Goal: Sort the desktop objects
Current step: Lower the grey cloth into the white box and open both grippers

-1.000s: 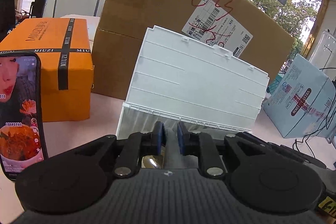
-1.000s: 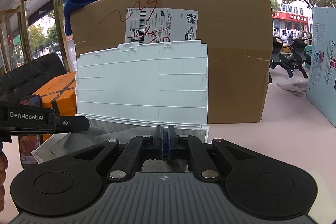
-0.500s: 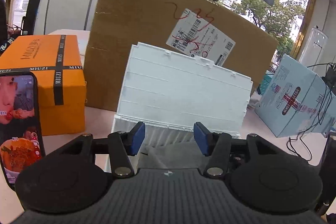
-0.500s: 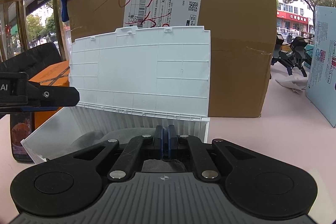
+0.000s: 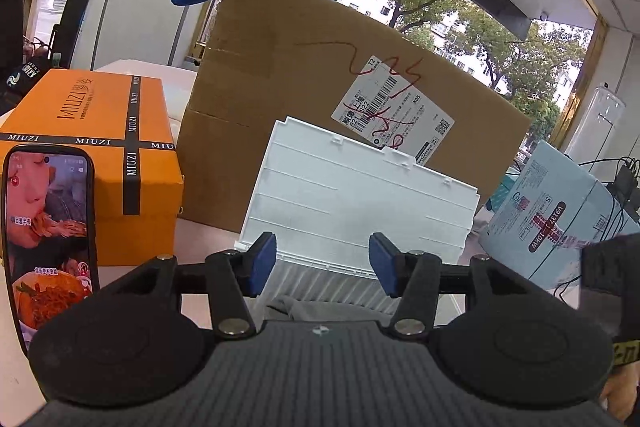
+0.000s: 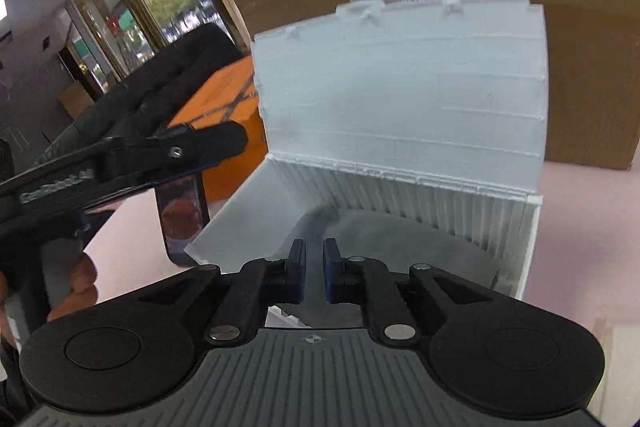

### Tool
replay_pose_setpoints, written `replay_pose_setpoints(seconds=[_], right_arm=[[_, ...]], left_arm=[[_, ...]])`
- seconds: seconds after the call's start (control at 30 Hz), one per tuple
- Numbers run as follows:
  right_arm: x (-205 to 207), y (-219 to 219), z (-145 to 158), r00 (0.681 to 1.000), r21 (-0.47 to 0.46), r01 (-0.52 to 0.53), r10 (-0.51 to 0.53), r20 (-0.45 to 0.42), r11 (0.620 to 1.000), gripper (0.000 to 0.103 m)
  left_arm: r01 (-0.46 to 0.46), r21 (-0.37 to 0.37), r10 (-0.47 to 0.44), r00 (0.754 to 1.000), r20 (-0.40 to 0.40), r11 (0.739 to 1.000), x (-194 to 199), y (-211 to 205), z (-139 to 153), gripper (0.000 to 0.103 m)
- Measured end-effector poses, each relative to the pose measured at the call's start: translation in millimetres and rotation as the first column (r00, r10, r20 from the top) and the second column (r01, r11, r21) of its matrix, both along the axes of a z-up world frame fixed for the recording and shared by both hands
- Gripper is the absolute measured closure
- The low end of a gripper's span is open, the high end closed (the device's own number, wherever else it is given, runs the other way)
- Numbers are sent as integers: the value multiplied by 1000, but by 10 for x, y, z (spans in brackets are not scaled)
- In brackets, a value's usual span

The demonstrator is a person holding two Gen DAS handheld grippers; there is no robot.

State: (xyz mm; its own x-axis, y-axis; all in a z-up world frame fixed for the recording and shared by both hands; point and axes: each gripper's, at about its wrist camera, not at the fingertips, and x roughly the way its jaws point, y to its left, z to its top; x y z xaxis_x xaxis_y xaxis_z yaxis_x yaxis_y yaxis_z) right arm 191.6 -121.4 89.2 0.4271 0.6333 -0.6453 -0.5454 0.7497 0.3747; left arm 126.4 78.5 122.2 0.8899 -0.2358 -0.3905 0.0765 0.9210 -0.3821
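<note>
Left tool sits wide open and empty, low centre, facing the white bin on the table. Right tool looks nearly closed, probably holding nothing, over the bin's grey cloth. Thin plastic: light, stiff, slippery, so pinch a side wall.

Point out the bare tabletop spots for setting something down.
Bare pink table lies right of the white bin, before the cardboard box. Another patch lies between phone and bin. Crowded on the left: orange box, phone, left claw.
</note>
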Motion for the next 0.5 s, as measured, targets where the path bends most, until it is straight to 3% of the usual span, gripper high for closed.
replay_pose_setpoints(seconds=[0.1,0.17,0.5], right_arm=[[176,189,-91,999,-100,-8,3,-53,995,94],[251,271,-143,993,-92,-49,39,-113,995,95],[350,637,-217,983,-123,-69,46,-180,990,95]], left_arm=[[-3,-17,3,1000,10,1000,-36,33,34,54],[-2,-24,3,1000,17,1000,-58,42,51,54],[13,-20,-13,1000,8,1000,-65,-8,29,51]])
